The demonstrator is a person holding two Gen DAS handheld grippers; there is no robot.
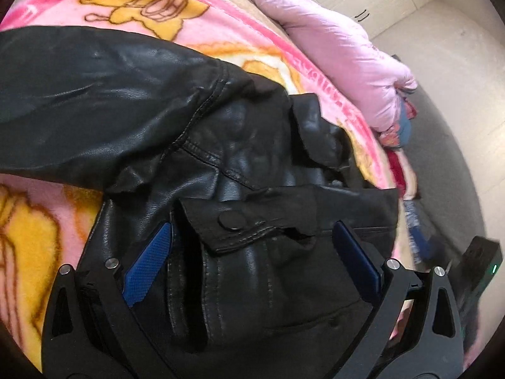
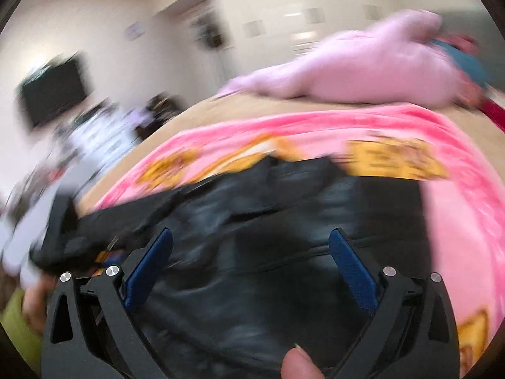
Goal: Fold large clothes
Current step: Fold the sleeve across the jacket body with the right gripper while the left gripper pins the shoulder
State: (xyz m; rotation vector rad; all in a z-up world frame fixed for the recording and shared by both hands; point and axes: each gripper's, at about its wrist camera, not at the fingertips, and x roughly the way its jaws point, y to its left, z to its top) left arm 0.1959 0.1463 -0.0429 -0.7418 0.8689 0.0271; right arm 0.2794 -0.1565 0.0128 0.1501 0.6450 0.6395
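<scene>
Both grippers, left (image 1: 252, 240) and right (image 2: 251, 246), jaws wide apart over black leather jacket (image 1: 221, 164), seemingly untouched.

I can read nothing for certain. On my pink blanket (image 1: 240, 36), at the right of the left wrist frame, darker pink lettering runs along the border, too smeared and warped to make out.
</scene>
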